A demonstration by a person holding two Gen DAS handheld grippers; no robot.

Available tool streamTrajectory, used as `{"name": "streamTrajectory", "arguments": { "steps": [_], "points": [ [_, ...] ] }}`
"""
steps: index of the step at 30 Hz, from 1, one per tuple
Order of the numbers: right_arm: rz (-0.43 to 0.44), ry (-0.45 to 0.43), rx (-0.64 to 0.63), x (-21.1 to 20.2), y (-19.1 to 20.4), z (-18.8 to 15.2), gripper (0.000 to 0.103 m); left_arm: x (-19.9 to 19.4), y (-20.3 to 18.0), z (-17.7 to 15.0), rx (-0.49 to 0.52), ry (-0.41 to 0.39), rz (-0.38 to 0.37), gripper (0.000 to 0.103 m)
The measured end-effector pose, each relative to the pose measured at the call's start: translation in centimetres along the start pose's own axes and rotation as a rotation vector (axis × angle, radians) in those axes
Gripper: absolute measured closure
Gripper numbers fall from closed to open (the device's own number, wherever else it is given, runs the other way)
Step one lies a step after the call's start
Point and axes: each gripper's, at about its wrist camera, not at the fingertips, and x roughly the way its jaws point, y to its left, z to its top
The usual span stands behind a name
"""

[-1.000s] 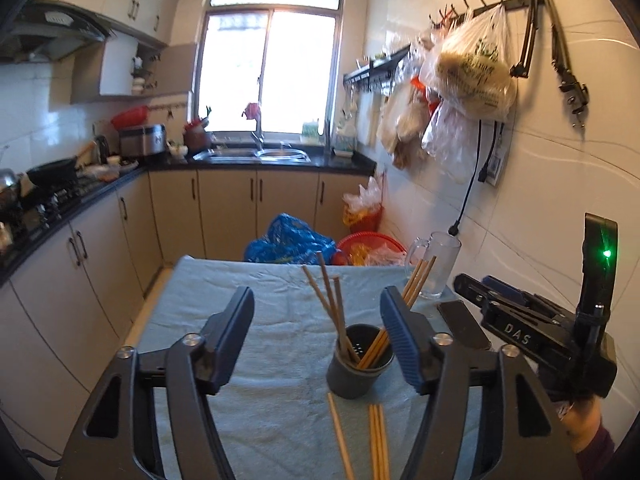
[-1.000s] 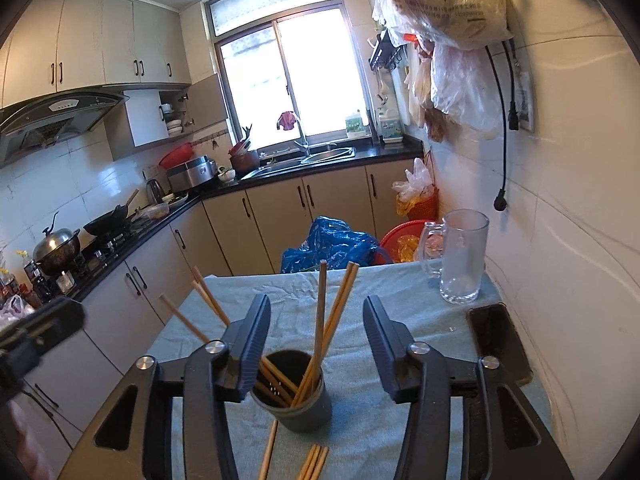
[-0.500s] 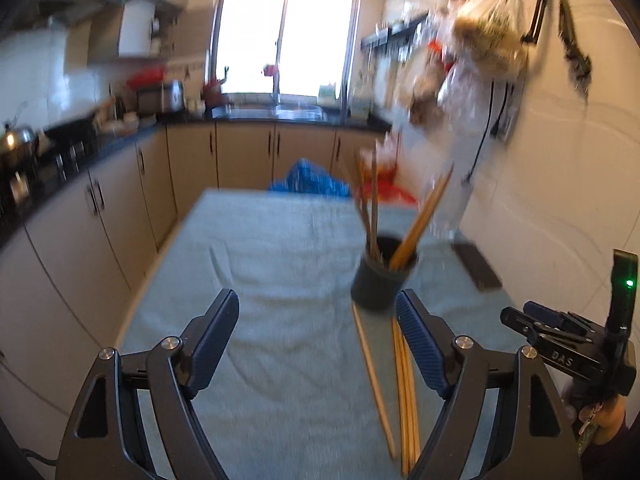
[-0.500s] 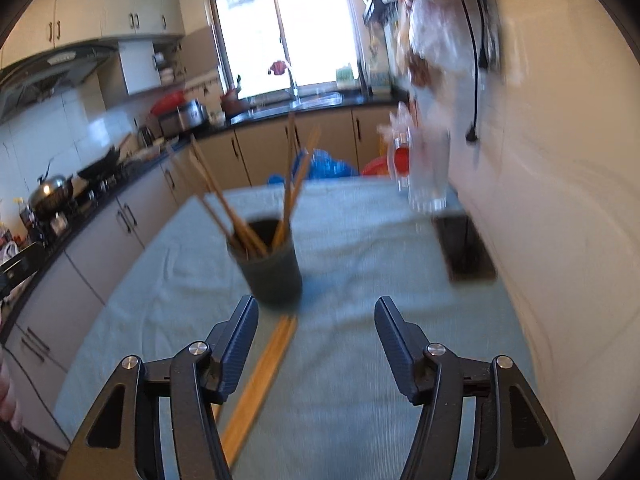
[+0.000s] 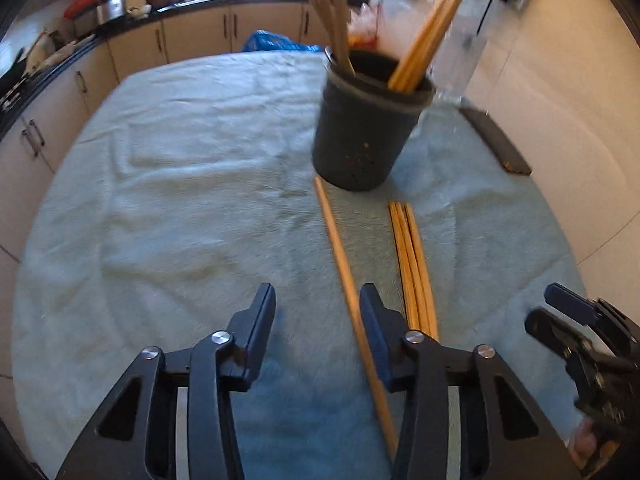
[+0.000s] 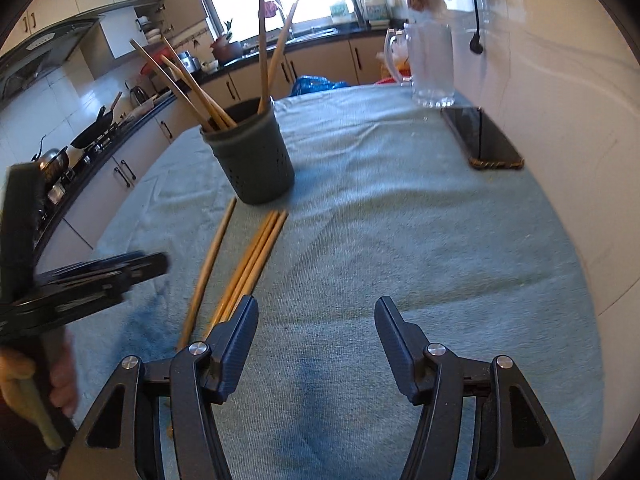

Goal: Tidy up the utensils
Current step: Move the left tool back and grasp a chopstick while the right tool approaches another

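Part done. Several chopsticks (image 6: 208, 92) standing in the dark cup (image 6: 252, 152); four more (image 5: 412, 268) lying loose on the surface (image 5: 180, 200) just below it. Left tool (image 5: 317, 320) and right tool (image 6: 316, 332) wide, holding nothing.

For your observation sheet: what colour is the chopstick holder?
Dark grey holder, clearest in the right wrist view.
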Motion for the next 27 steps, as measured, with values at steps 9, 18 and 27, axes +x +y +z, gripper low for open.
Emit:
{"name": "streamTrajectory", "arguments": {
  "steps": [9, 18, 27],
  "points": [
    [0.022, 0.054, -0.042, 3.3, 1.5, 0.7, 0.038, 2.6, -0.3, 1.1, 0.02, 0.042, 0.039, 0.096],
    [0.021, 0.092, -0.137, 7.0, 5.0, 1.2, 0.066, -0.1, 3.8, -2.3, -0.167, 0.066, -0.067, 0.096],
    [-0.102, 0.13, -0.172, 8.0, 6.7, 2.6, 0.077, 0.1, 4.0, -2.6, -0.177, 0.036, -0.083, 0.096]
  ]
}}
